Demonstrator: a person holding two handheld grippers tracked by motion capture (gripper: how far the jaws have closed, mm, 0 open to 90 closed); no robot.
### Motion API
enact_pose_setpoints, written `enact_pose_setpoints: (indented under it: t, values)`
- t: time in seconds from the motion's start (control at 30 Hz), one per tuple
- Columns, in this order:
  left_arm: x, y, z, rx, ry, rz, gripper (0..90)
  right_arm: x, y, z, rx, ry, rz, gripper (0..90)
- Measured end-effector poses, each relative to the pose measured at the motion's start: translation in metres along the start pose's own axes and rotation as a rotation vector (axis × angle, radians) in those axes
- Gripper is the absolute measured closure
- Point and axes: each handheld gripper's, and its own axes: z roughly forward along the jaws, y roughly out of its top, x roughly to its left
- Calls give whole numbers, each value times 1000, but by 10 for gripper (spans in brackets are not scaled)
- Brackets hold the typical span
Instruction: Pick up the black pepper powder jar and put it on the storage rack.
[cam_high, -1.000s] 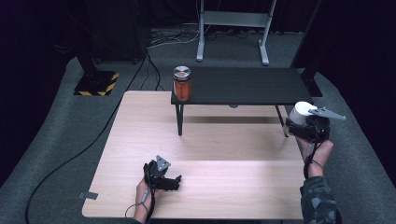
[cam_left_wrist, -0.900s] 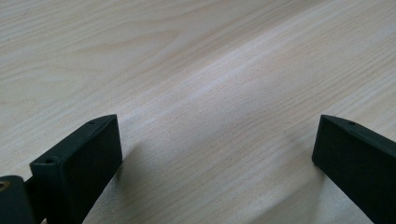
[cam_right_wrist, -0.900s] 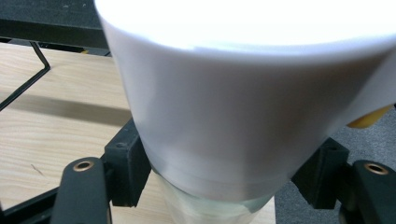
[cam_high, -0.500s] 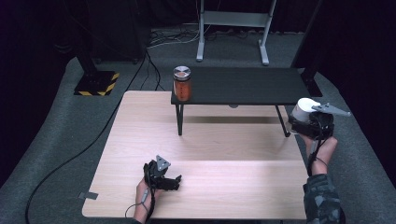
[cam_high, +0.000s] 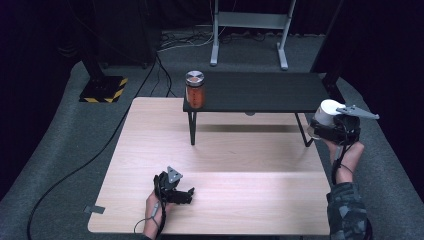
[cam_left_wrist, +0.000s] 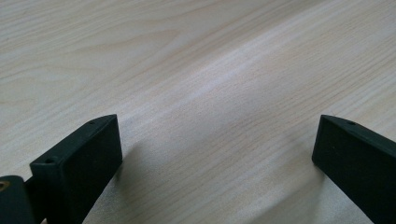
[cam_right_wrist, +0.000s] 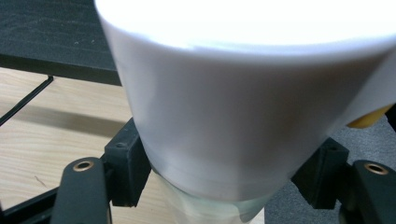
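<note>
The left gripper (cam_high: 186, 194) lies low on the light wooden table (cam_high: 240, 165), near its front edge, with a hand (cam_high: 152, 212) behind it. In the left gripper view its two black jaws stand spread wide apart, with bare wood grain between them and ahead of them — they pinch nothing.

Well ahead of that gripper and a little to its right, a jar with orange contents and a metal lid (cam_high: 195, 90) stands upright on the left end of a low black shelf (cam_high: 260, 92), which straddles the far part of the table on thin legs.

At the right, off the table's right edge, the right gripper (cam_high: 322, 131) is held up in a hand (cam_high: 345, 152), just beside the shelf's right end. Its jaws are pressed on a white cup (cam_right_wrist: 243, 107) — one pad against each side of the cup's lower wall, the cup rising wide above them. The cup's narrow end sits between the pads.
</note>
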Motion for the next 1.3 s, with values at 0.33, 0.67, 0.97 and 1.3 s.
enact_pose_setpoints:
  t: [0.33, 0.67, 0.97, 1.3]
  values:
    - [-1, 0, 0, -2, 2, 0, 11, -2, 7, -3, -4, -5, 1, 293]
    - [-1, 0, 0, -2, 3, 0, 12, -4, 13, -7, -11, -10, 0, 293]
    - [-1, -1, 0, -4, 5, 3, 11, -5, 20, -10, -15, -14, -3, 293]
    - [-1, -1, 0, -4, 5, 4, 11, -7, 28, -8, -7, -18, -6, 293]
